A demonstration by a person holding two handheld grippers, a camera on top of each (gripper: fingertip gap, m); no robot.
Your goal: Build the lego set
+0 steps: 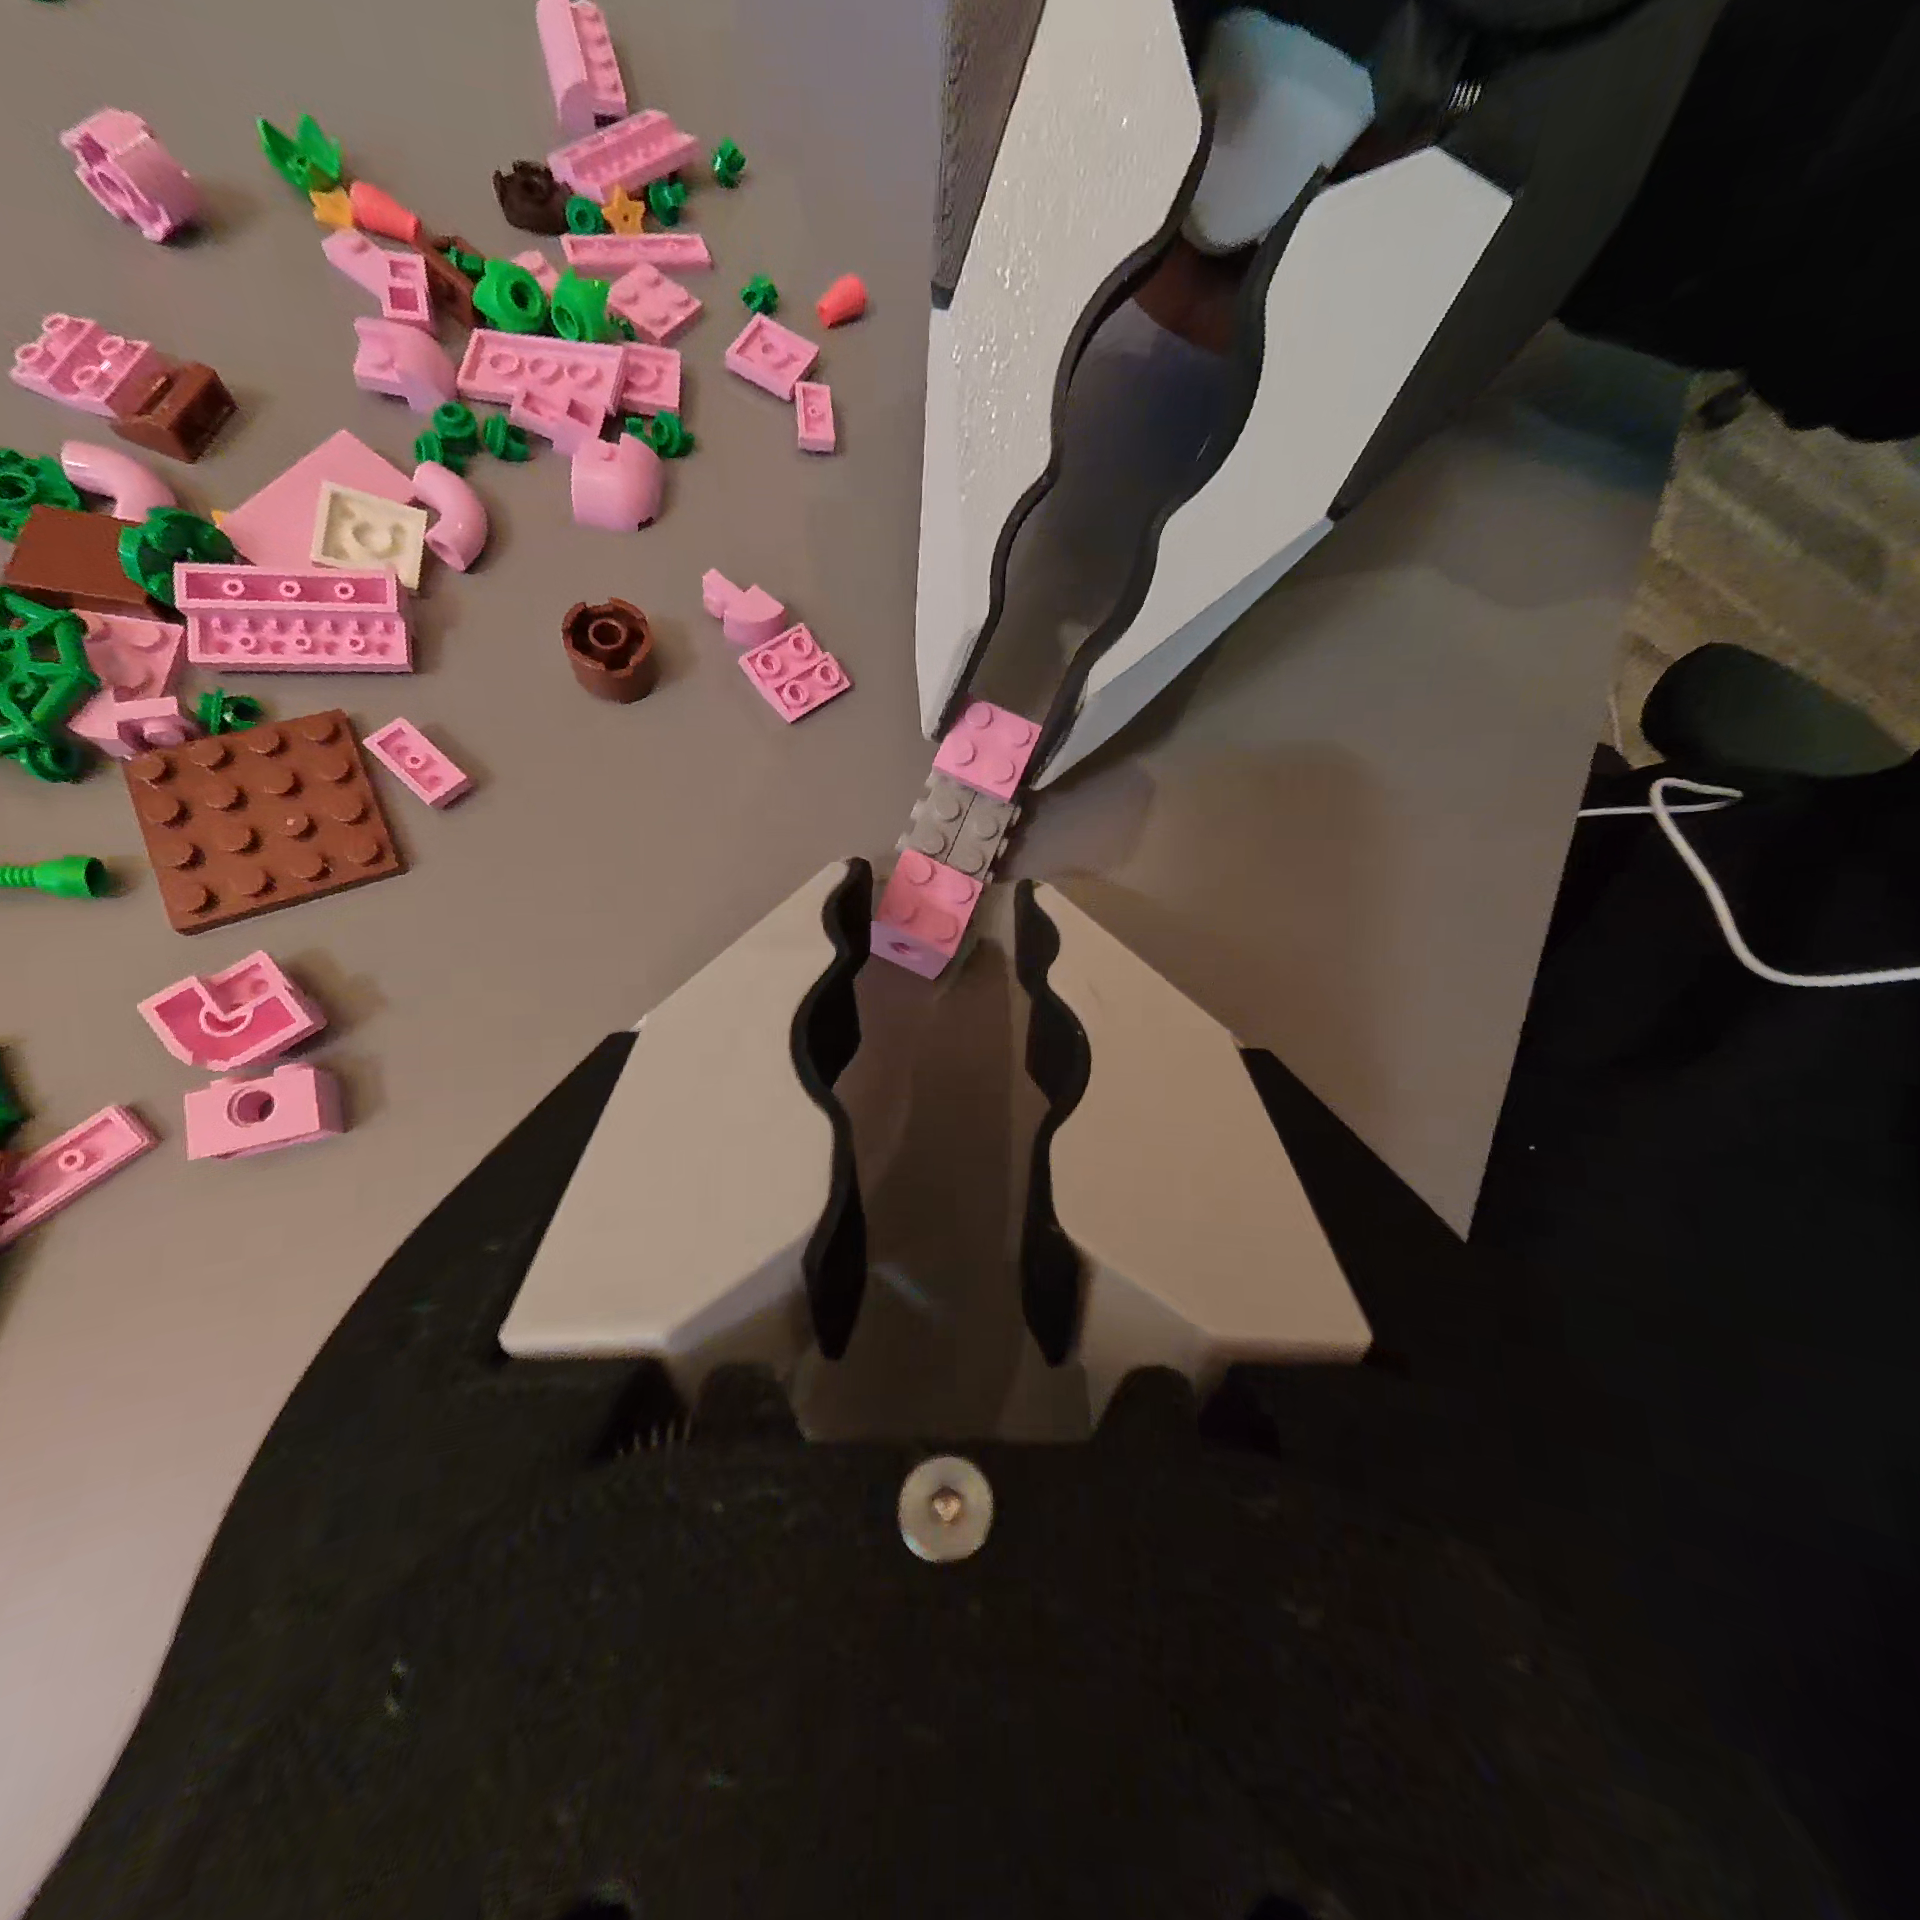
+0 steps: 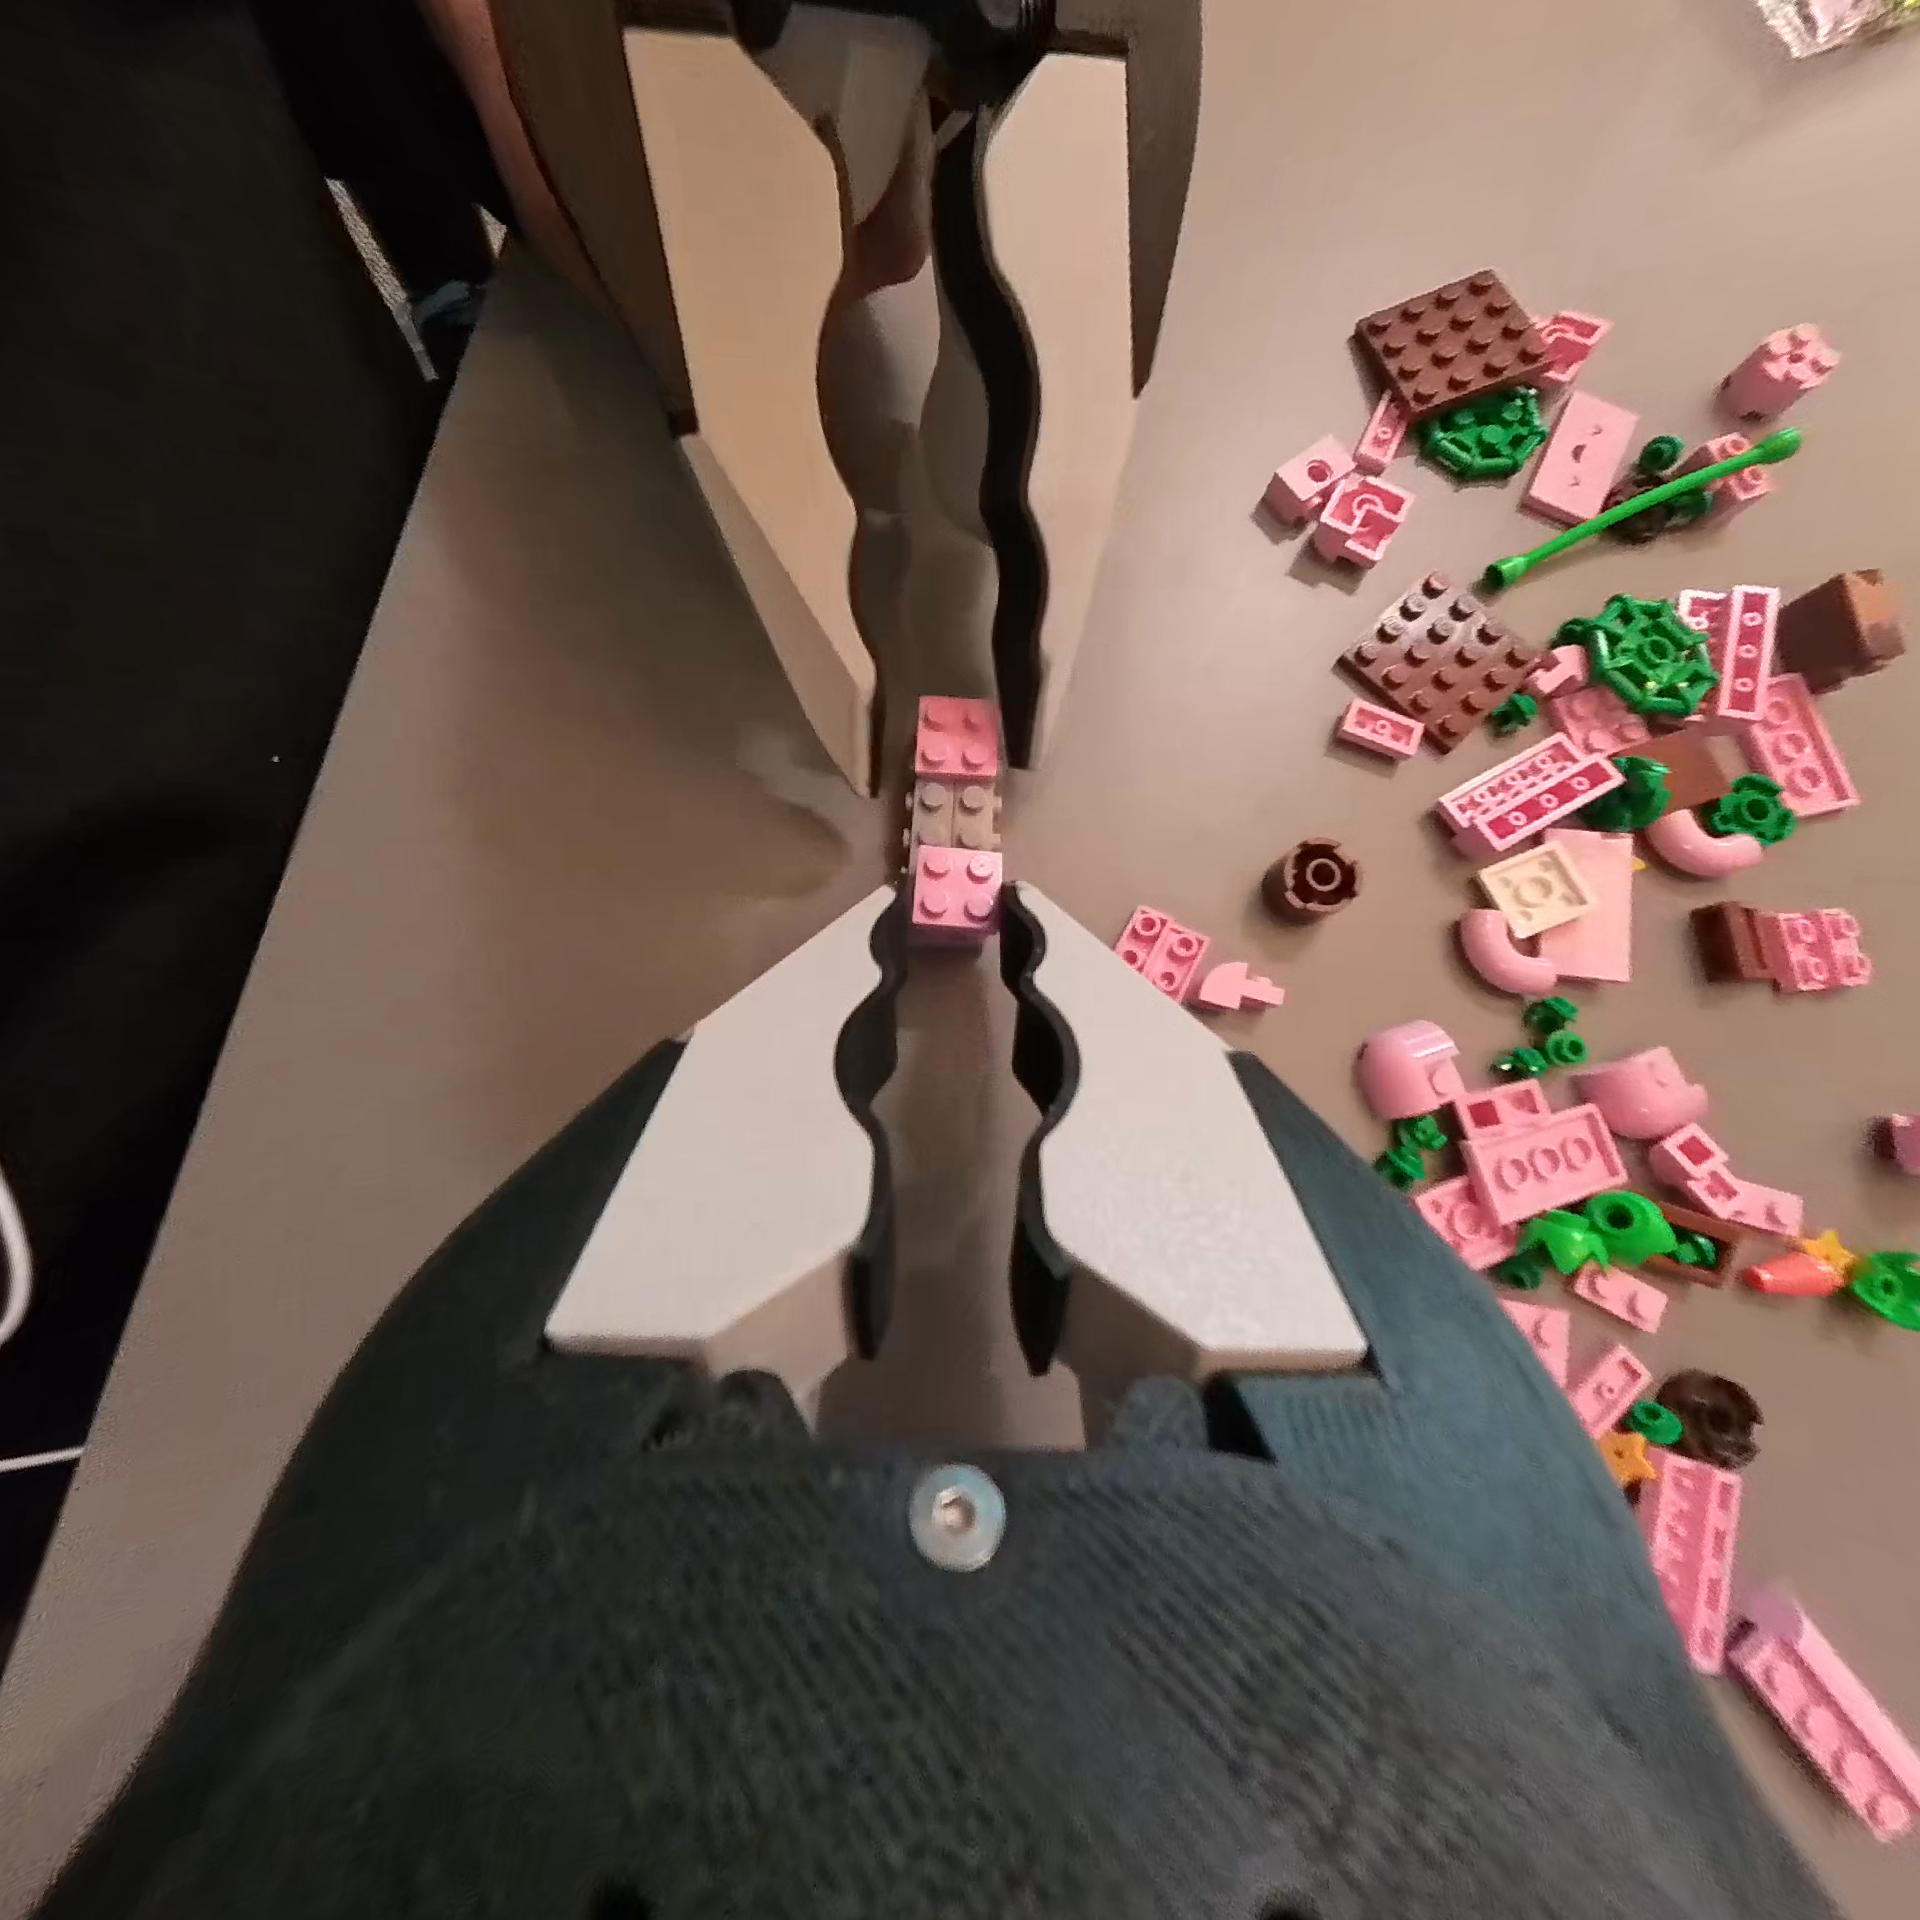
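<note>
Left gripper (image 1: 940,904), bottom centre of the left wrist view: jaws are sitting narrowed around the near pink end of the brick strip (image 1: 961,821). A sliver of space is showing on one side, so I cannot tell whether it is actually pinching.

Items, left to right:

1. Loose pieces (image 1: 540,364), upper left to lower left of the frame: pink plates, curved bricks and green leaf parts are lying scattered on the table (image 1: 623,1143). They are lying well apart from the build, probably as stock waiting to be picked.
2. Brown plate (image 1: 260,821), left of centre: lying flat, studs up, at the near edge of the scatter.
3. Brown round brick (image 1: 608,649): standing alone between the scatter and the strip.
4. Brick strip, centre of the frame: a pink brick, a grey middle section and a second pink brick are lying in line, studs up, near the table's right edge. The two grippers are meeting it end to end, likely so each steadies one pink block while the joints are pressed home.
5. Right gripper (image 1: 992,748), reaching down from the upper right: fingertips are closing snugly on the far pink end. The right wrist view is showing the same brick filling the space between its tips.
</note>
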